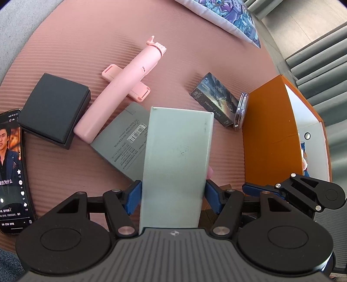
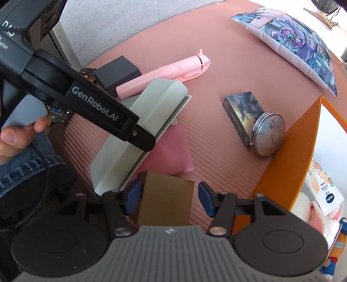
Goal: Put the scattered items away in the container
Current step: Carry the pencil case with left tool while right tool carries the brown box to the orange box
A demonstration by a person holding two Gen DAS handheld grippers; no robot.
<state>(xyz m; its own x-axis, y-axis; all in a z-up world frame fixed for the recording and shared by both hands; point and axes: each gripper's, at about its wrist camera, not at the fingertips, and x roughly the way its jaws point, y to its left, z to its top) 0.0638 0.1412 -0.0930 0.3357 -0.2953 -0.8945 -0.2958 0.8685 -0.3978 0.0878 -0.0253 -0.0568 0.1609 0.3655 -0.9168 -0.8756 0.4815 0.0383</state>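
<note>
My left gripper [image 1: 173, 193] is shut on a pale green box [image 1: 177, 156], held above the pink mat; the box also shows in the right wrist view [image 2: 138, 130]. My right gripper [image 2: 168, 199] is open around a brown box [image 2: 167, 199]; the left pad touches it, the right pad stands apart. The orange container [image 1: 266, 134] stands at the right, also in the right wrist view [image 2: 288, 151]. On the mat lie a pink selfie stick [image 1: 121, 91], a black box [image 1: 54, 110], a grey notebook [image 1: 125, 141], a photo card box [image 1: 216, 99], a round mirror [image 1: 240, 111] and a phone [image 1: 10, 171].
A printed cushion [image 1: 229, 15] lies at the mat's far edge. A pink pouch [image 2: 171, 149] lies under the held green box. The container holds soft toys and a packet [image 2: 325, 191]. A person's jeans [image 2: 26, 171] are at the left.
</note>
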